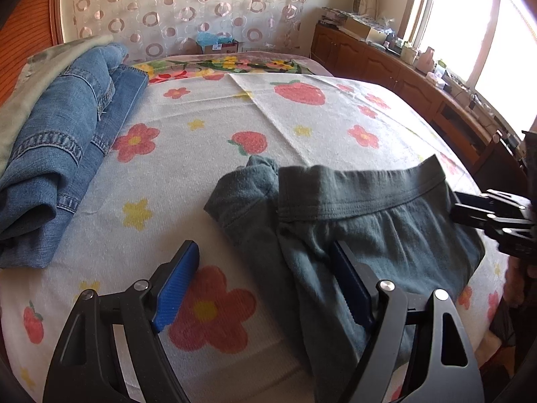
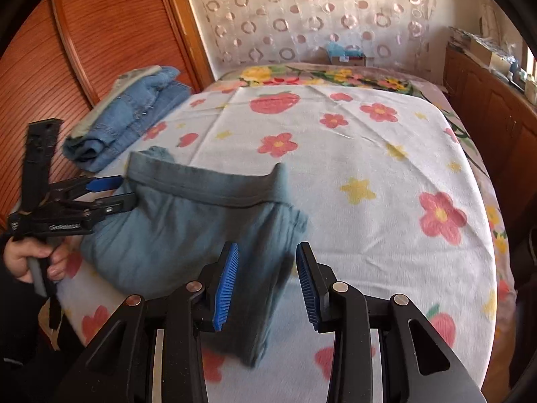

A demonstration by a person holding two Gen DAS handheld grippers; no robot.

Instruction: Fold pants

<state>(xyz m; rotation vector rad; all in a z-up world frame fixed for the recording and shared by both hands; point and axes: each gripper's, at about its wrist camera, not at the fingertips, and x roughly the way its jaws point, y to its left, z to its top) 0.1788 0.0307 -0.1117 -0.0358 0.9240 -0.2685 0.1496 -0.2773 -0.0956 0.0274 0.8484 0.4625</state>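
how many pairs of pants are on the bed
2 for sure: grey-blue pants near the front edge, folded jeans at the far left. A pale green garment beside the jeans may be another.

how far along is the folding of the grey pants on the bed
Well along. Done: the grey pants lie in a compact bundle on the flowered sheet, beside the folded jeans. In hand: nothing; the left claw stands open over one edge, and the right claw is open with cloth between its pads. Left: probably tidying the loose leg end near the waistband.
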